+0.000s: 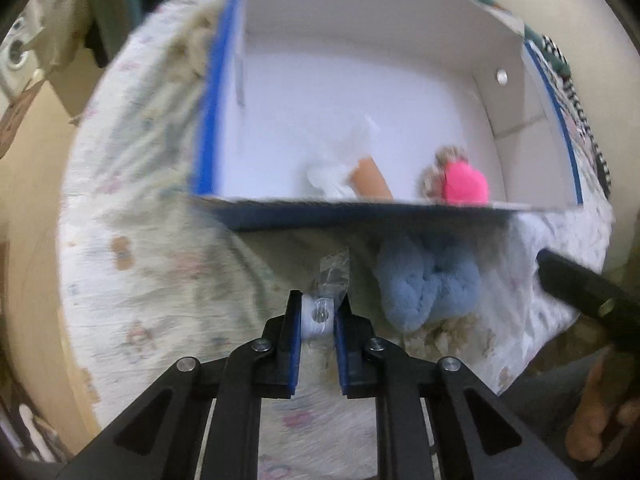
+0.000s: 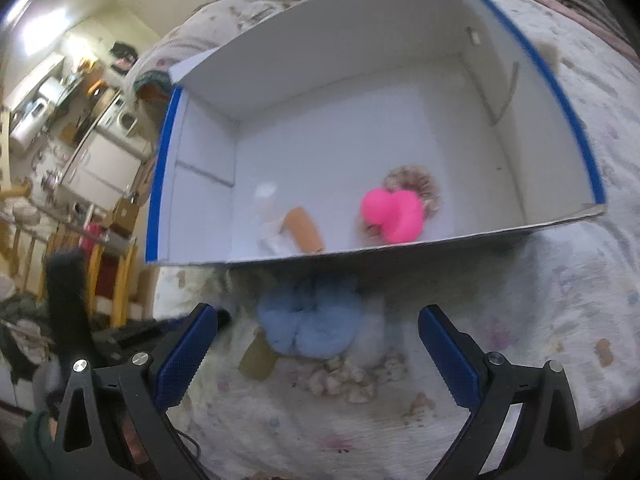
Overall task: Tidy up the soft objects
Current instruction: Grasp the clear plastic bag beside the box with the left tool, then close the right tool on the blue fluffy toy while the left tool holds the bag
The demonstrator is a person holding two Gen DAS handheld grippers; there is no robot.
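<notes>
My left gripper (image 1: 318, 314) is shut on a small white roll in clear plastic wrap (image 1: 320, 316), just above the patterned bedspread (image 1: 132, 240). A fluffy light-blue scrunchie (image 1: 428, 288) lies to its right, against the near wall of a white box with blue edges (image 1: 208, 112). Inside the box are a pink soft piece (image 1: 464, 182) on a patterned scrunchie (image 1: 430, 180), a tan roll (image 1: 370, 178) and a white wrapped item (image 1: 332, 172). My right gripper (image 2: 320, 316) is open, its pads on either side of the blue scrunchie (image 2: 308, 324) and above it.
An olive roll (image 2: 258, 356), a white fluffy piece (image 2: 372, 344) and a beige fuzzy clump (image 2: 348, 376) lie by the blue scrunchie. The box (image 2: 560, 92) sits on the bed. Furniture and clutter (image 2: 80, 152) stand beyond the bed's left edge. A hand (image 1: 600, 412) shows at lower right.
</notes>
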